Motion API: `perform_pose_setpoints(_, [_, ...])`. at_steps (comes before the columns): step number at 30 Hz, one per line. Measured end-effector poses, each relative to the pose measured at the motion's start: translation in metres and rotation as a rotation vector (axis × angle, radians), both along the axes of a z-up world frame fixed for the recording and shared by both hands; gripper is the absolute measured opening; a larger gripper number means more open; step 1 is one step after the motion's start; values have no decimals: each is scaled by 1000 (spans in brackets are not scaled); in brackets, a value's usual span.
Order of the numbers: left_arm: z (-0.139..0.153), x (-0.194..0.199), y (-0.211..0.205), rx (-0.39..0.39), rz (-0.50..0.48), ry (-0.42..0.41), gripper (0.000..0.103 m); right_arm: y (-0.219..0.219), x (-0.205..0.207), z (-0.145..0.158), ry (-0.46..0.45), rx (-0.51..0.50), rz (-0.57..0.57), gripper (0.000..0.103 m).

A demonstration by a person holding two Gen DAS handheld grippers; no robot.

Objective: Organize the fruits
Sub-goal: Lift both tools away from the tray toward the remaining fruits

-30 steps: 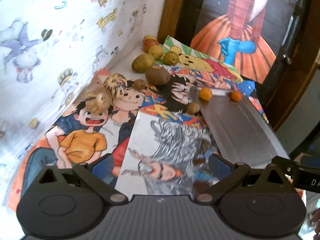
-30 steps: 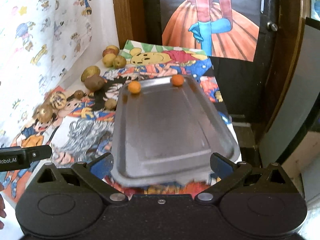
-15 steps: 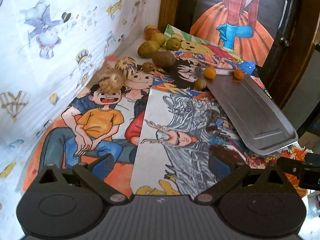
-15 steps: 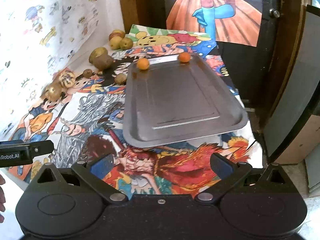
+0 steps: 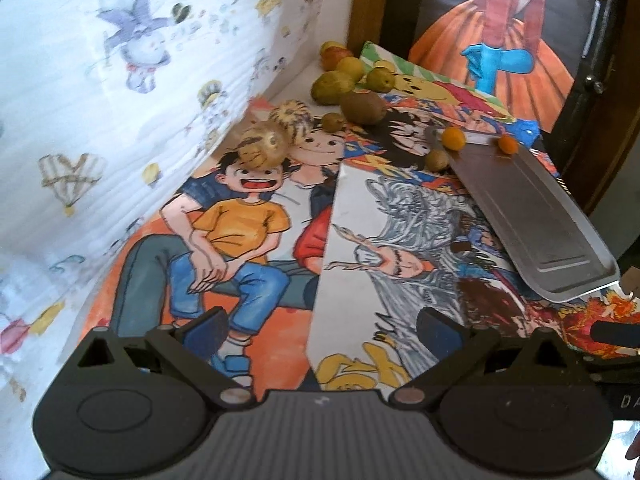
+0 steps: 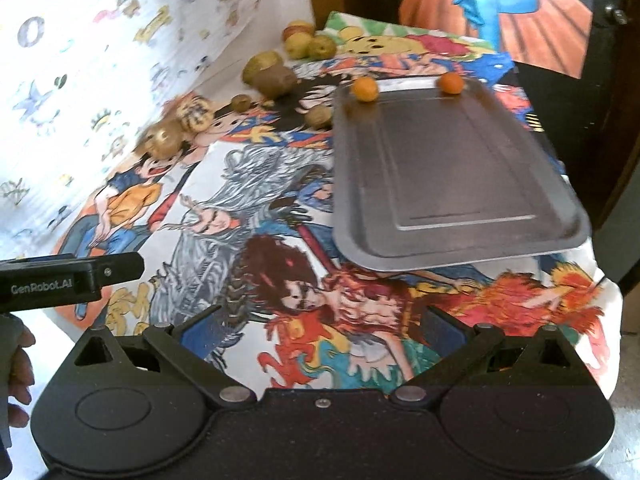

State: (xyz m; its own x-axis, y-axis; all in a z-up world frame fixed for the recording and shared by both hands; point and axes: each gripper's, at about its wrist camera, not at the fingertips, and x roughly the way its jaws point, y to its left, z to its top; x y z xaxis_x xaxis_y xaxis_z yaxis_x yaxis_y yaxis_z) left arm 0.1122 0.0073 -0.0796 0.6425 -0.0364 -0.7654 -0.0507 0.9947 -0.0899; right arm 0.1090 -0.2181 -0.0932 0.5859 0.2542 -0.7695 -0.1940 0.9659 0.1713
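Note:
A grey metal tray lies on the right of a cartoon-print cloth, with two small orange fruits at its far edge. The same tray shows at the right of the left wrist view. Loose fruits lie on the cloth at the far left: a brown kiwi, yellow-green fruits, two ribbed tan fruits, small brown ones. My left gripper is open and empty above the cloth's near edge. My right gripper is open and empty, short of the tray.
A patterned white sheet walls the left side. A wooden door frame and a dark door with a poster stand behind. The cloth-covered table ends at the right. A hand holds the left gripper body.
Both grippers have drawn back toward the near edge; the tray and the fruits look farther away. Both stayed open, and nothing on the cloth moved.

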Motion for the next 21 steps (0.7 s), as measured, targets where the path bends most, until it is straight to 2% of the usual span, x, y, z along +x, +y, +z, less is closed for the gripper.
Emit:
perform_pose_setpoints(11, [-6,12,6,14,99,37,102,6,26,9,-17,-10,147,102])
perform_pose_setpoints(21, [-6,42,6,-3,203,39,102,1,72,19,-46,-41,278,102])
